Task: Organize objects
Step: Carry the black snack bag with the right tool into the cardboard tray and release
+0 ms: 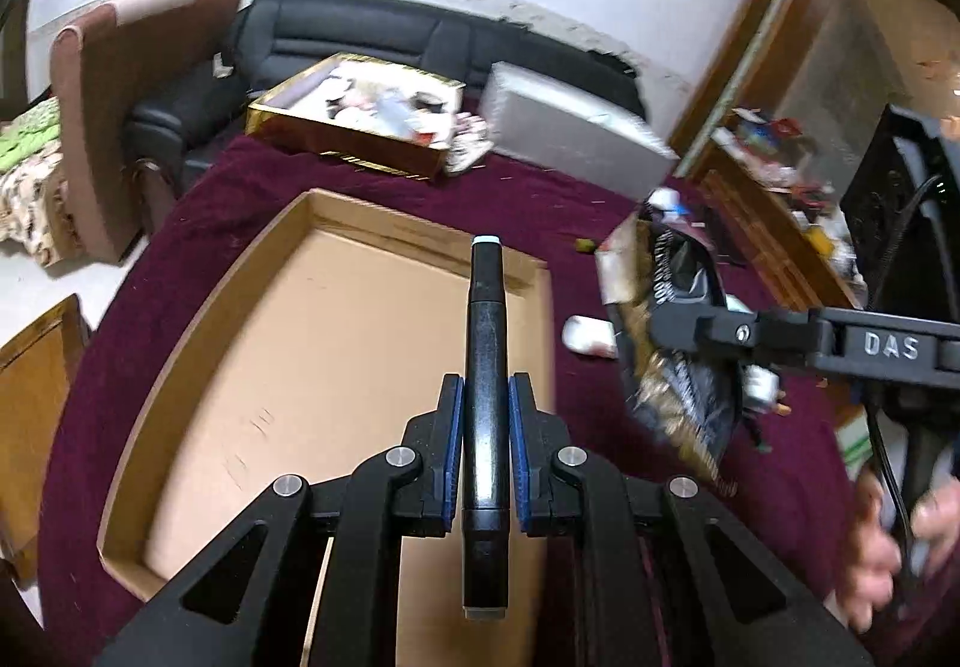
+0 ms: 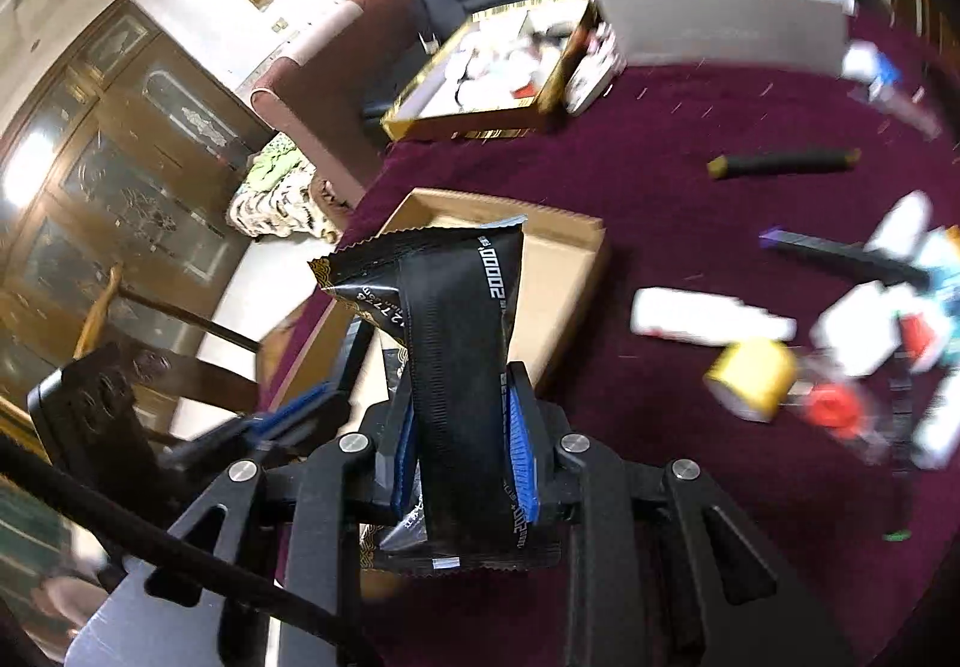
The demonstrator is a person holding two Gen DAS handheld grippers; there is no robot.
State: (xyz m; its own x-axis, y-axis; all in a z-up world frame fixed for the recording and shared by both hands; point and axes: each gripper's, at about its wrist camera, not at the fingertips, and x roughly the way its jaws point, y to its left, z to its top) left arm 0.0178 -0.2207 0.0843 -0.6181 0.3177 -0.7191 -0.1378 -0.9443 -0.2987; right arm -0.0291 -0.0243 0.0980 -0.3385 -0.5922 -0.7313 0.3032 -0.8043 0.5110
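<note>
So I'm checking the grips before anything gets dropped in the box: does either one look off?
The right gripper pinches the black snack packet so it buckles and twists. The left gripper holds the black marker straight over the cardboard box.

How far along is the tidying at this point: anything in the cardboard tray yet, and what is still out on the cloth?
Done: nothing visible yet; the cardboard tray looks empty. In hand: the left gripper is shut on a black marker above the tray, and the right gripper clamps a black foil packet. Left: a dark marker, a white tube, a yellow roll and a blurred pile of small items remain on the maroon cloth.
</note>
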